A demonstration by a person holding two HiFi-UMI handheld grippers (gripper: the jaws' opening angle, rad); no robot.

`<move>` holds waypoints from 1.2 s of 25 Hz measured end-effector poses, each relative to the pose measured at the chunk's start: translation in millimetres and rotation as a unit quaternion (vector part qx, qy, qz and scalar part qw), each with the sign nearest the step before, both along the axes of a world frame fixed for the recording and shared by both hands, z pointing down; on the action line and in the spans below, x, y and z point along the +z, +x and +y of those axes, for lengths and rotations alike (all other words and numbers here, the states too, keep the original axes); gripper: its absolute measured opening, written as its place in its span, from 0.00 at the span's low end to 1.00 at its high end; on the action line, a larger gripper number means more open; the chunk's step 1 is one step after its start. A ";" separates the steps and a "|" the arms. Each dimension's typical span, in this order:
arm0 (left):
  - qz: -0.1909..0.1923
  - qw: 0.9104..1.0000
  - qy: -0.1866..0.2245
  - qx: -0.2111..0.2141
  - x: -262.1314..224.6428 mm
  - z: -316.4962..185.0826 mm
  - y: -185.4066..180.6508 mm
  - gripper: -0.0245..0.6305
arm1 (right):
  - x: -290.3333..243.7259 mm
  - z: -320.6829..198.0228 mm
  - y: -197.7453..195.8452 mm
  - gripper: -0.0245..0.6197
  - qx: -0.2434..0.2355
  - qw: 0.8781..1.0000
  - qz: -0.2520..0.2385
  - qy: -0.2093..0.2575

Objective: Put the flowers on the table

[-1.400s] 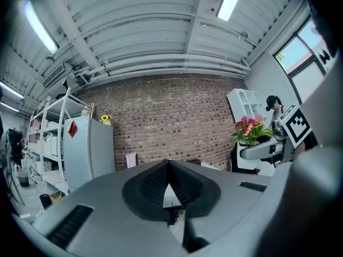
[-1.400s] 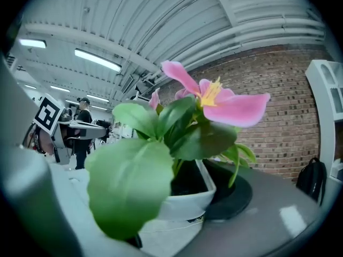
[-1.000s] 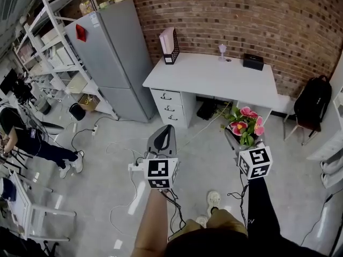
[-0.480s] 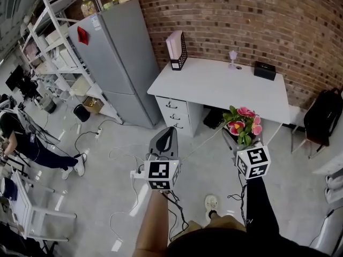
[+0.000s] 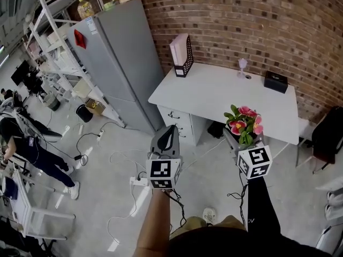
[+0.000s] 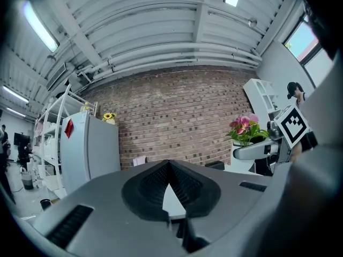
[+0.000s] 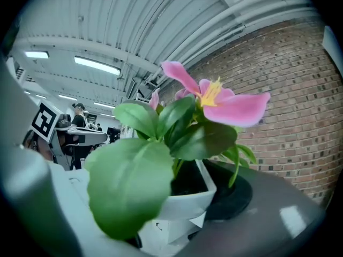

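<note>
A small white pot of pink flowers with broad green leaves is held up in my right gripper, whose jaws are shut on the pot. It hangs over the floor just in front of the white table, near its front right part. My left gripper points toward the table's drawer side; its jaws are shut with nothing between them. The flowers also show at the right of the left gripper view.
On the table stand a black file holder with pink folders, a small glass and a black box. A grey fridge is left of it, then white shelving. Cables and a power strip lie on the floor. People are at far left.
The table and fridge have shifted down and nearer in the head view: I have come closer to the table. Both grippers keep their places in the frame, the flower pot still held.
</note>
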State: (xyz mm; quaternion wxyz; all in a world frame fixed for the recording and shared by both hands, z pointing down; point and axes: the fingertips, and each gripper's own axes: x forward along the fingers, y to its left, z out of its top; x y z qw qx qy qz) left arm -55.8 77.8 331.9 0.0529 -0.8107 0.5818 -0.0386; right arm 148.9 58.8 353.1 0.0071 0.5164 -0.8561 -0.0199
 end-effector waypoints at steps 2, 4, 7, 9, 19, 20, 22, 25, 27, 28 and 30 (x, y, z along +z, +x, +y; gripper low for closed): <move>0.002 1.000 0.002 0.000 -0.6 -13.5 2.7 0.05 | 0.1 -13.8 1.4 0.58 -0.004 1.000 -0.001 0.002; 0.002 1.000 0.001 0.001 -0.8 -25.6 4.7 0.05 | -0.1 -25.3 1.8 0.58 -0.008 1.000 -0.004 0.002; -0.001 1.000 -0.001 0.002 -0.8 -44.2 5.5 0.05 | 0.4 -43.1 1.3 0.58 -0.013 1.000 -0.005 0.002; -0.002 1.000 -0.001 0.001 -0.3 -58.5 2.8 0.05 | 2.5 -57.3 -1.1 0.58 -0.015 1.000 -0.003 0.002; -0.013 1.000 -0.004 0.019 15.9 -176.1 -25.0 0.05 | 15.7 -163.4 -41.8 0.58 -0.020 1.000 0.003 0.000; -0.012 1.000 -0.003 0.023 16.3 -192.6 -28.4 0.05 | 16.0 -177.9 -47.0 0.58 -0.019 1.000 0.006 0.000; -0.010 0.999 -0.001 0.030 14.4 -226.7 -35.7 0.05 | 14.2 -208.8 -56.6 0.58 -0.016 1.000 0.006 0.000; -0.007 0.999 0.002 0.046 10.0 -277.8 -47.0 0.05 | 9.0 -256.0 -70.0 0.58 -0.006 1.000 -0.004 0.001; -0.007 0.998 0.003 0.057 7.8 -307.3 -56.0 0.05 | 6.1 -284.8 -81.1 0.58 0.001 1.000 -0.008 0.005; -0.008 0.998 0.004 0.063 7.1 -320.9 -60.5 0.05 | 5.2 -298.6 -87.2 0.58 0.004 1.000 -0.009 0.006; -0.009 0.997 0.002 0.076 8.3 -347.1 -68.0 0.05 | 4.8 -323.9 -97.9 0.58 0.010 1.000 -0.012 0.007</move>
